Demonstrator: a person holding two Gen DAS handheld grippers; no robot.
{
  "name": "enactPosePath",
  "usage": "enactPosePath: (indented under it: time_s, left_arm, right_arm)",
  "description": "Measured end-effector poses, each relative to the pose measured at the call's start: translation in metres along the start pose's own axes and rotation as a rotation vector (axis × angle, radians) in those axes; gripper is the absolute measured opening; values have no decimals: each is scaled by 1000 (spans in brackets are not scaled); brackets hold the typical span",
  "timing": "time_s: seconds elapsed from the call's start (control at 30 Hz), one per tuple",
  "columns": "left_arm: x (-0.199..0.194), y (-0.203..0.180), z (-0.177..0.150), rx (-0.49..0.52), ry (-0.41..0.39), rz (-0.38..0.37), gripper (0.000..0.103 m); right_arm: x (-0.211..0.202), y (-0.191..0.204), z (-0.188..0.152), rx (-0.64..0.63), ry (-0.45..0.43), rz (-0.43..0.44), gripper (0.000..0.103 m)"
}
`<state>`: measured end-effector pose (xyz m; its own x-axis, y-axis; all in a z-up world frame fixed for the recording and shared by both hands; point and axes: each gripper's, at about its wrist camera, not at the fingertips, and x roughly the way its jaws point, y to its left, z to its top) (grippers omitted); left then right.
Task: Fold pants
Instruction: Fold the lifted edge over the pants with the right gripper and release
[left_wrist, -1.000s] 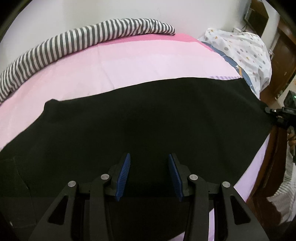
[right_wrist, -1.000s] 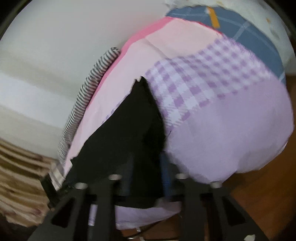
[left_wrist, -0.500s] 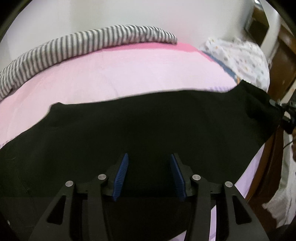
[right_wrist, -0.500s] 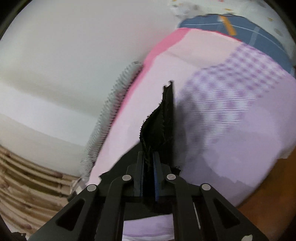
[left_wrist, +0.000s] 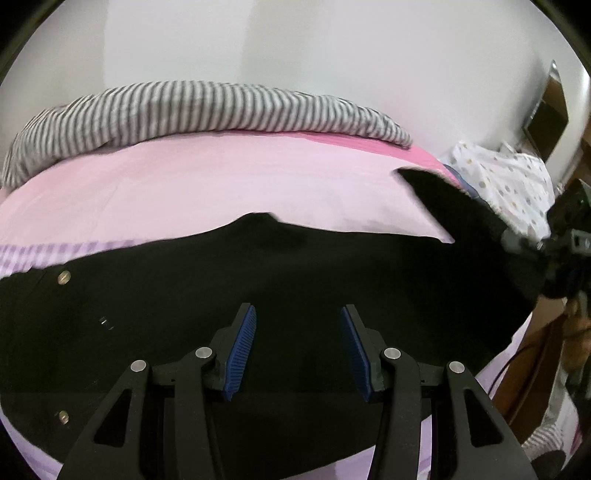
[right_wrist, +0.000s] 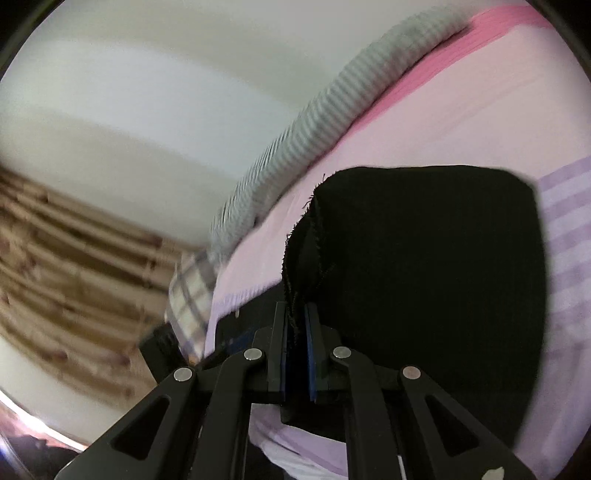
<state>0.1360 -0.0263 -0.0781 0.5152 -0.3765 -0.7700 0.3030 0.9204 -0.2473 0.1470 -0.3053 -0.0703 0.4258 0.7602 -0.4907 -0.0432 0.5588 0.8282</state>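
Note:
Black pants (left_wrist: 258, 280) lie spread across the pink and lilac bed sheet (left_wrist: 207, 184). My left gripper (left_wrist: 298, 350) is open, its blue pads apart, just above the near part of the pants. My right gripper (right_wrist: 295, 325) is shut on the frayed hem end of the pants (right_wrist: 424, 258) and holds it lifted off the bed. In the left wrist view the right gripper (left_wrist: 517, 240) shows at the right with the lifted leg end rising to it. Two brass buttons show on the pants at the left.
A grey striped blanket (left_wrist: 192, 110) lies along the far edge of the bed by the white wall. A white dotted pillow (left_wrist: 509, 184) sits at the right end. Wooden furniture and floor show beyond the bed's right side. A beige curtain (right_wrist: 66, 251) hangs at the left.
My right gripper has lifted the pants' hem end and carried it up and inward over the bed. The left gripper has stayed open and shifted along the pants toward the buttoned end.

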Motion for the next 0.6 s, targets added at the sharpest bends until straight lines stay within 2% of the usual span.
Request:
enactPosePath:
  time_s: [0.1,0.2,0.3,0.4,0.47,0.5,0.53,0.6]
  left_arm:
    - [-4,14,-3,-33,0,-7,49]
    - [-6,26,-9,-69,9,-26,49]
    - [-5,33,-15,-96,15,-43,49]
    - [-5,35,-18,-103,14,-58,49]
    - [-4,34,-17,-103,14,-72,49]
    - [-4,32,-16,-101,11,-79,49]
    - [-4,31,-15,-99,7,-83,49]
    - [-7,29,-12,-99,0,-94,49]
  right_arm:
    - [49,10,-19,-36,114,-32,9]
    - [85,12,-35,-96,198,-133,10]
    - [102,15,-48,-155,252,-207,11]
    - [105,21,-51,-185,256,-235,13]
    - [104,25,-53,-195,258,-238,20]
    - [105,28,-55,-194,266,-242,31]
    - [103,31,-56,-197,263,-236,36]
    - [94,39,-53,-214,239,-243,35]
